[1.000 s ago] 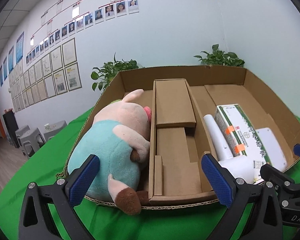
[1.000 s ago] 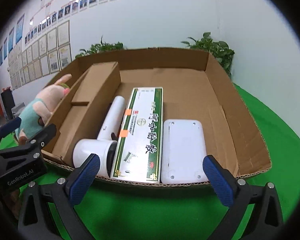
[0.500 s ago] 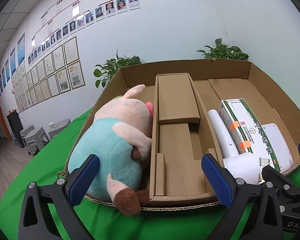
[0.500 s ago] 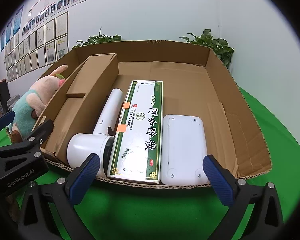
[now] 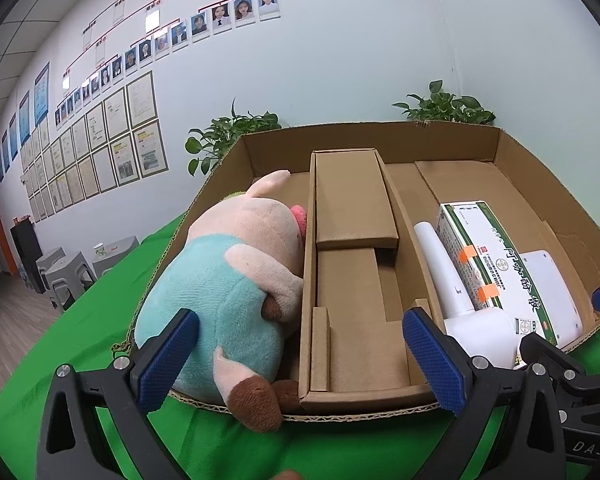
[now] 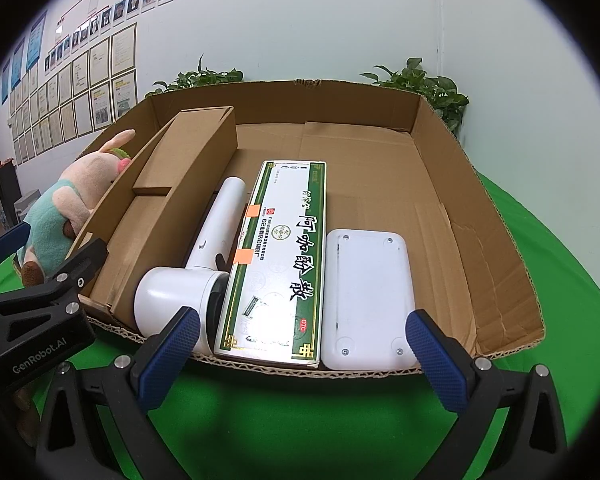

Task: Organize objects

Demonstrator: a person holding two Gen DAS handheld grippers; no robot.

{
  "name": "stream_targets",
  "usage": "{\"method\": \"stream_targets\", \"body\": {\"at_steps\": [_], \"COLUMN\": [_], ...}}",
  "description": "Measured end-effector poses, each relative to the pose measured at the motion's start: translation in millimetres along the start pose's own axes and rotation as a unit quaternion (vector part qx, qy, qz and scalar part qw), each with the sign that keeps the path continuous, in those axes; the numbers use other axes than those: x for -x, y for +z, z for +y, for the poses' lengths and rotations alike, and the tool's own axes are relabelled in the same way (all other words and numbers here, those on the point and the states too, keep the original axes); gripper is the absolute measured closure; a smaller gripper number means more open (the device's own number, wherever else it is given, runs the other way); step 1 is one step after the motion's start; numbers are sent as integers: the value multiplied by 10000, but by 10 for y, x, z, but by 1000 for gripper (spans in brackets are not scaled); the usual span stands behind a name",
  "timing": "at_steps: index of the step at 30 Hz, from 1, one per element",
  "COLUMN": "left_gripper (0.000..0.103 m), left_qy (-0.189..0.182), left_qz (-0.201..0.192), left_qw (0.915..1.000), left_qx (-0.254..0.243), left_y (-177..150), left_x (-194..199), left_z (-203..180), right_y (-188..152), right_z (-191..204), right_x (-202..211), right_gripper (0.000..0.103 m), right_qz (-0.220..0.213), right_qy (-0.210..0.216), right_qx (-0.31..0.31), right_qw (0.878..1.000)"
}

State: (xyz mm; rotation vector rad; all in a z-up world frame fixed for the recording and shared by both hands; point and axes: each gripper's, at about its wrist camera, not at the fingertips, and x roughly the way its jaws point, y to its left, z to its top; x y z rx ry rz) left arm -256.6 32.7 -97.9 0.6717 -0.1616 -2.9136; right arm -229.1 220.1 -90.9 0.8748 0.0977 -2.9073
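Note:
A shallow cardboard box (image 5: 371, 134) (image 6: 435, 152) lies on a green cloth. Inside from left to right are a plush pig (image 5: 236, 280) (image 6: 68, 204) in a teal shirt, a cardboard insert (image 5: 351, 280) (image 6: 168, 200), a white hair dryer (image 5: 455, 292) (image 6: 196, 276), a green-and-white medicine box (image 5: 495, 264) (image 6: 288, 256) and a flat white device (image 5: 547, 284) (image 6: 367, 292). My left gripper (image 5: 300, 356) is open and empty at the box's near edge, before the pig and insert. My right gripper (image 6: 300, 360) is open and empty before the medicine box.
The green cloth (image 6: 300, 420) covers the table in front of the box and to its right. Potted plants (image 5: 228, 136) (image 6: 423, 84) stand behind the box against a white wall. Grey stools (image 5: 64, 268) stand on the floor at far left.
Both grippers have drawn slightly nearer and higher over the box's near edge, so the box looks larger. Nothing in the box has moved. Both stay open.

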Motion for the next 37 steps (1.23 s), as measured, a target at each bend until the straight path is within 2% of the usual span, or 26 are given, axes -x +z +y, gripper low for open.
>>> {"method": "stream_targets", "body": {"at_steps": [37], "left_gripper": [0], "left_qy": [78], "left_qz": [28], "left_qw": [9999], "left_qx": [-60], "left_y": [-2], "left_x": [-45], "left_z": [-29], "right_y": [-10], "right_z": [11], "right_x": [18], "right_gripper": [1], "right_qz": [8], "right_qy": [-6], "right_qx": [0], "right_qw": [10000]}}
